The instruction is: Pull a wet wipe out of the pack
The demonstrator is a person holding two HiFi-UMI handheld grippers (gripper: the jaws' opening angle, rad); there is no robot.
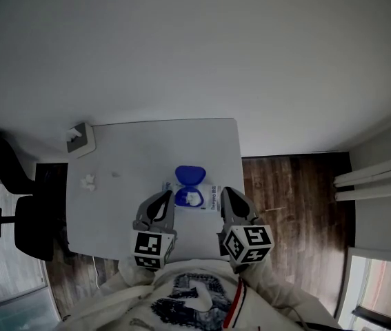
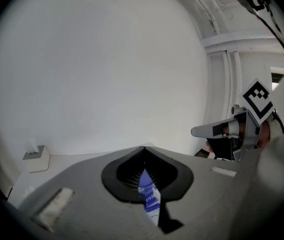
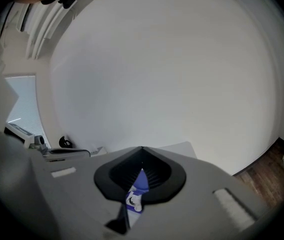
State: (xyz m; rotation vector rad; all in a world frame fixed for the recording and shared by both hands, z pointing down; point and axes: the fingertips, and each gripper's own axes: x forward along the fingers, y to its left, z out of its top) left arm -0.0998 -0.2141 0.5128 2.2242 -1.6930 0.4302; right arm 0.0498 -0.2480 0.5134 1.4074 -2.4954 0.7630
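L gripper, R gripper closed, pack open

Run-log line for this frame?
pack: lid open | left gripper: shut, beside pack | right gripper: shut, beside pack | wipe: not yet pulled

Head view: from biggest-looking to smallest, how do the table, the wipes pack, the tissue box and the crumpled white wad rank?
1. table
2. wipes pack, with its blue lid open
3. tissue box, somewhat smaller, though it sits farther from the camera
4. crumpled white wad, clearly the smallest
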